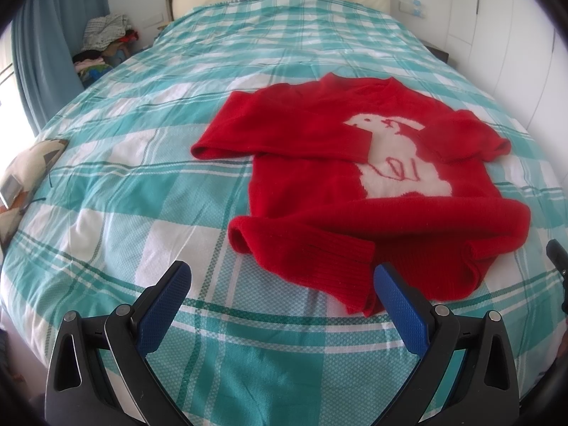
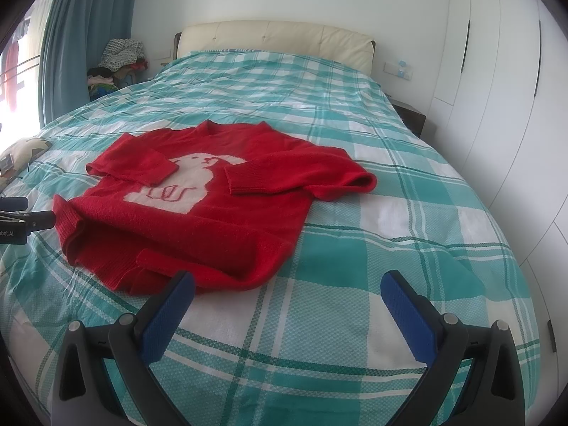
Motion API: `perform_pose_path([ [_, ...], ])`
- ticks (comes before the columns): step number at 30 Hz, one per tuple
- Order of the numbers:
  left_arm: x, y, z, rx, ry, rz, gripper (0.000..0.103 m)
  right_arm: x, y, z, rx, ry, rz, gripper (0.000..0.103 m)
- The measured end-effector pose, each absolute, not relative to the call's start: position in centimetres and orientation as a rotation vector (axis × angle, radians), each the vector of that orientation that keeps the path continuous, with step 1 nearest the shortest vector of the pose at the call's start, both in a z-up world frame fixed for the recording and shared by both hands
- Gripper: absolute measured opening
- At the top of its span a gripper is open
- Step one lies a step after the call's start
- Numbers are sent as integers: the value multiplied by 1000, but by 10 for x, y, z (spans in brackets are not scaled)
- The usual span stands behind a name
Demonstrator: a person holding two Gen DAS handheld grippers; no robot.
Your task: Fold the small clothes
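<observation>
A small red sweater [image 1: 319, 191] [image 2: 220, 220] with a white animal on its chest lies face up on the bed. Both sleeves are folded in across the body, and the hem is partly turned up toward the chest. My left gripper [image 1: 282, 275] is open just in front of the hem's left corner, its right fingertip [image 1: 385, 275] close to the ribbed cuff. My right gripper [image 2: 287, 284] is open, its left fingertip [image 2: 184, 282] at the hem's near edge. The left gripper [image 2: 21, 218] shows at the left edge of the right wrist view.
The bed carries a teal and white plaid cover [image 1: 142, 163] [image 2: 390, 248]. A patterned pillow [image 1: 25, 177] lies at the left edge. A pile of clothes [image 1: 106, 32] sits by the blue curtain [image 1: 46, 42]. White wardrobe doors [image 2: 497, 88] line the right side.
</observation>
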State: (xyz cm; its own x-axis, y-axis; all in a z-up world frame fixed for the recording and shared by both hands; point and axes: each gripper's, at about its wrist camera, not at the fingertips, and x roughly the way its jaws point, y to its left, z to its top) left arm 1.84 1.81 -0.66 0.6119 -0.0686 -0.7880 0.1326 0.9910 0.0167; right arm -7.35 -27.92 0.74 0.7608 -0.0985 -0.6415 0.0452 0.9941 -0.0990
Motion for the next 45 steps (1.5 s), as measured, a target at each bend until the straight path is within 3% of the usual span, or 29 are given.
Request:
perform_pose_path([
  [13, 15, 16, -36, 128, 1018, -102, 103, -74, -281, 4, -99, 726, -103, 103],
  [17, 3, 20, -61, 121, 1125, -85, 103, -77, -286, -9, -40, 809, -86, 103],
  [25, -3, 21, -70, 119, 1123, -80, 103, -72, -274, -55, -56, 998, -41, 103],
  [30, -8, 47, -37, -77, 1022, -143, 102, -74, -282, -54, 39, 997, -10, 103],
  [32, -7, 52, -23, -149, 948, -203, 103, -75, -284, -39, 172, 929, 66, 103],
  [36, 22, 20, -29, -58, 1003, -232, 101, -50, -275, -31, 502, 925, 281, 102],
  [37, 26, 13, -30, -30, 998, -214, 97, -40, -272, -33, 541, 940, 265, 102],
  [38, 31, 7, -29, 2, 988, -195, 84, -31, -269, -36, 565, 952, 236, 98],
  [39, 33, 3, -29, 39, 976, -173, 75, -21, -267, -41, 589, 972, 202, 85],
  [40, 32, 2, -29, 67, 965, -162, 52, -14, -267, -47, 617, 997, 173, 72],
  [41, 31, 2, -28, 73, 961, -170, 20, -9, -268, -53, 640, 1027, 152, 40],
  [42, 29, 7, -26, 59, 965, -185, 5, -9, -270, -56, 661, 1046, 137, 14],
  [45, 10, 40, -8, -47, 949, -237, 3, -32, -292, -43, 724, 1035, 169, 8],
])
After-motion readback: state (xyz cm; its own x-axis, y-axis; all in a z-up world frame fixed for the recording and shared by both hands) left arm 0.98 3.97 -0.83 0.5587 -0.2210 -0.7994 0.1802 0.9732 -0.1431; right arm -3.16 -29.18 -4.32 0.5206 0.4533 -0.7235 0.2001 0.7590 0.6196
